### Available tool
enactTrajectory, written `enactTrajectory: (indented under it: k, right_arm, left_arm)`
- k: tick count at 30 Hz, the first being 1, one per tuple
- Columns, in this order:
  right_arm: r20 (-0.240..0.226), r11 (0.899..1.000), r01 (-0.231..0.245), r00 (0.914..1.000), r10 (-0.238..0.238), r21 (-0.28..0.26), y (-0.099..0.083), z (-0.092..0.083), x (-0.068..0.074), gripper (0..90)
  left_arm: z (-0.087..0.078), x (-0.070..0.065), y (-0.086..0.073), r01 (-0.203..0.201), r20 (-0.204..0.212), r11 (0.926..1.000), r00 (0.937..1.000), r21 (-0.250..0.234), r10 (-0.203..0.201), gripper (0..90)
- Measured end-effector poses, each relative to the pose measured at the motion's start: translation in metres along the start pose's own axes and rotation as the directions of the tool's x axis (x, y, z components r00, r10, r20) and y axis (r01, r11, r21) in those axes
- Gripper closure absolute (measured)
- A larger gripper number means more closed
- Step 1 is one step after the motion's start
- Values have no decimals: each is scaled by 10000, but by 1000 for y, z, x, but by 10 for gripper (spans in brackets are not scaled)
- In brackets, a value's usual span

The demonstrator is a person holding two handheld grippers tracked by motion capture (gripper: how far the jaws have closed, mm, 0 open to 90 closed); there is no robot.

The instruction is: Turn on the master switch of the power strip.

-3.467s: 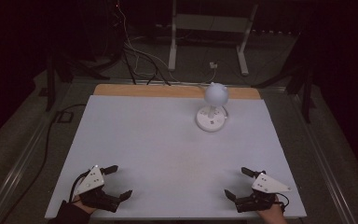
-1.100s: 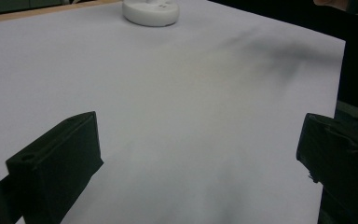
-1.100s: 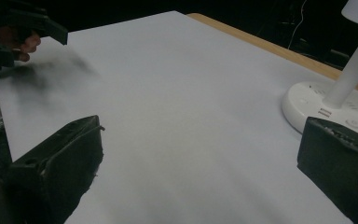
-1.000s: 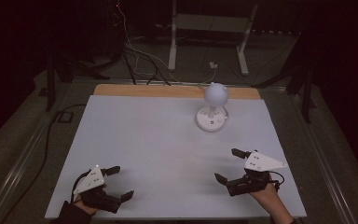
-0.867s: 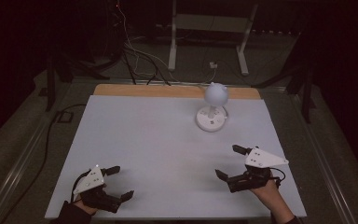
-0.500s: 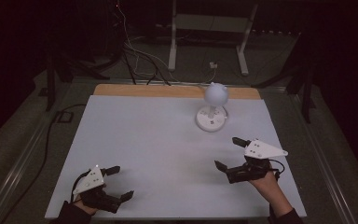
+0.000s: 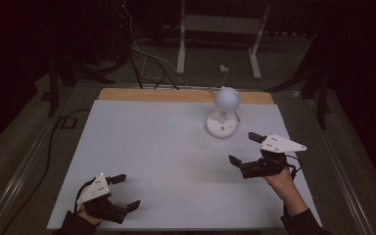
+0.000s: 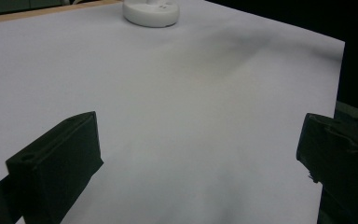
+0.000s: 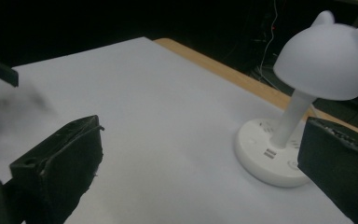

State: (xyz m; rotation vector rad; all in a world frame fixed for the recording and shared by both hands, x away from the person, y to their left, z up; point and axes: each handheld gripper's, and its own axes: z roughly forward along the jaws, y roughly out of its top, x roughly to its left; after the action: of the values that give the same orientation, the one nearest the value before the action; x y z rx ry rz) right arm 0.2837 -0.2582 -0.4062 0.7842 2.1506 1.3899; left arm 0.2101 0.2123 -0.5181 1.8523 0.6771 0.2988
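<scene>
Right gripper (image 7: 243, 148) nearing lamp (image 7: 223, 112), fingers wide
Left gripper (image 7: 122, 192) wide too; square up on the stem before closing

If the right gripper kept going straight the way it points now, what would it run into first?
Probably the white lamp. The right gripper, jaws wide open, points up the table toward it, and the lamp's round base lies just ahead, slightly to one side. Depth is hard to judge, so it might pass beside it.
</scene>
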Motion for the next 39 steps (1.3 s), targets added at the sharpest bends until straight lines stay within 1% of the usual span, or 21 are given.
enactTrajectory:
  k: [6,8,11,13,18,21,23,25,27,29,34,36,38,39]
  right_arm:
    - [351,10000,1,9994,1,-51,7,1,-10,0]
    - [396,10000,-34,9992,37,-78,8,1,-12,0]
    - [712,9997,-120,9974,136,-224,9,3,-18,0]
    - [874,9998,-100,9961,115,-180,10,4,-21,0]
    - [1067,9998,-177,9941,188,-113,10,11,-28,0]
    - [1273,9997,-238,9915,249,-101,10,15,-32,0]
    - [1397,9998,-177,9901,169,42,10,19,-35,0]
    - [1653,9998,-89,9862,61,162,10,22,-37,0]
    - [1735,9997,-225,9846,209,74,10,25,-40,0]
    - [1821,9994,-332,9828,307,106,9,28,-43,0]
    - [1927,9989,-455,9803,422,124,8,36,-49,0]
    - [2083,9978,-649,9761,615,95,8,41,-54,0]
    - [2160,9979,-640,9745,603,105,7,43,-56,0]
    - [2242,9969,-780,9718,732,128,6,46,-59,0]
  left_arm:
    - [0,0,0,39,13,10000,10000,-21,-39,3]
    - [0,0,0,43,17,10000,10000,-8,-43,3]
    - [0,0,0,-7,27,10000,10000,-5,7,3]
    - [0,0,0,31,33,10000,10000,-41,-31,3]
    - [0,0,0,33,37,10000,10000,-37,-33,3]
    - [-1,0,0,20,63,10000,10000,-37,-20,3]
    - [-1,0,0,14,47,10000,10000,-57,-14,3]
    - [-1,0,0,22,49,10000,10000,-76,-21,3]
    - [-1,-1,0,14,45,10000,10000,-65,-14,3]
    - [-1,-1,1,13,51,10000,10000,-70,-13,3]
    - [-1,-1,1,-13,44,10000,10000,-55,14,3]
    - [-1,-1,1,8,42,10000,10000,-83,-7,3]
    - [-1,-1,1,1,35,10000,10000,-90,-1,3]
    - [-1,-1,1,2,46,9999,10000,-109,-1,3]
